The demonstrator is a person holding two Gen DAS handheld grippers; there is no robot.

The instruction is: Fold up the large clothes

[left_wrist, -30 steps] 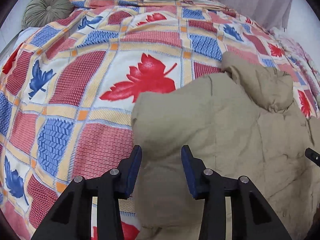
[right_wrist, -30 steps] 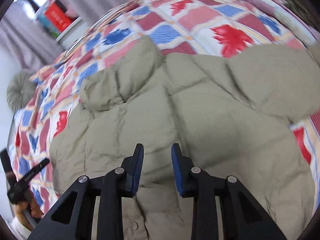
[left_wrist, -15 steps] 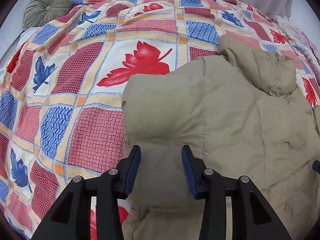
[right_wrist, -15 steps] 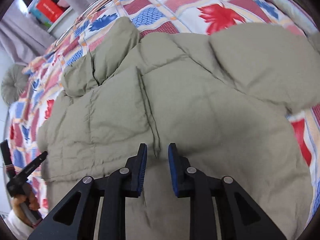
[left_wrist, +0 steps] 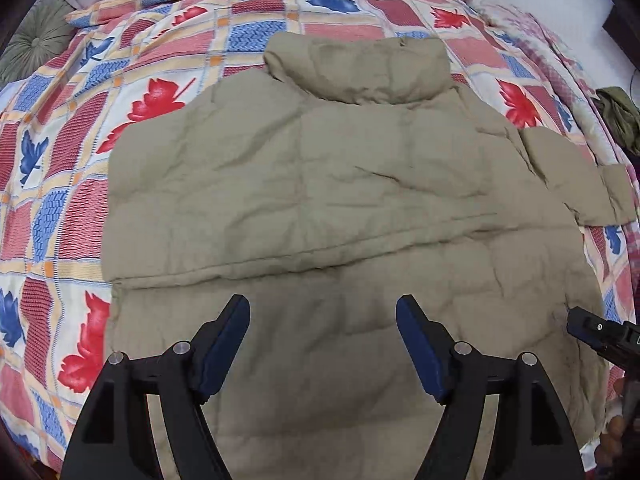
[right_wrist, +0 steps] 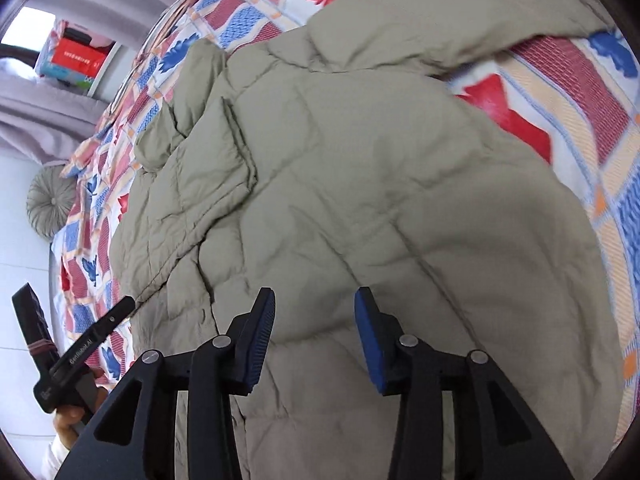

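Observation:
A khaki puffer jacket (left_wrist: 328,184) lies spread flat on the bed, its collar (left_wrist: 360,68) at the far end and one sleeve (left_wrist: 560,168) sticking out to the right. My left gripper (left_wrist: 322,312) hangs over the jacket's lower middle. Its jaws are opening wide with nothing between them. In the right wrist view the same jacket (right_wrist: 360,160) fills the frame, with a folded-in flap (right_wrist: 216,148) at its left. My right gripper (right_wrist: 314,300) hovers above the padded fabric, jaws opening and holding nothing. Each gripper shows at the edge of the other's view: the right gripper (left_wrist: 600,332) and the left gripper (right_wrist: 80,344).
The bed wears a quilt (left_wrist: 80,140) of red and blue leaf squares. A round green cushion (left_wrist: 32,48) sits at the far left corner. Dark green cloth (left_wrist: 618,116) and pink floral bedding (left_wrist: 552,48) lie at the right. Boxes (right_wrist: 76,60) stand on a shelf by grey curtains.
Both pairs of jaws have spread apart. The left gripper has moved from the jacket's left edge to over its middle. The right gripper has slid across the jacket and rolled.

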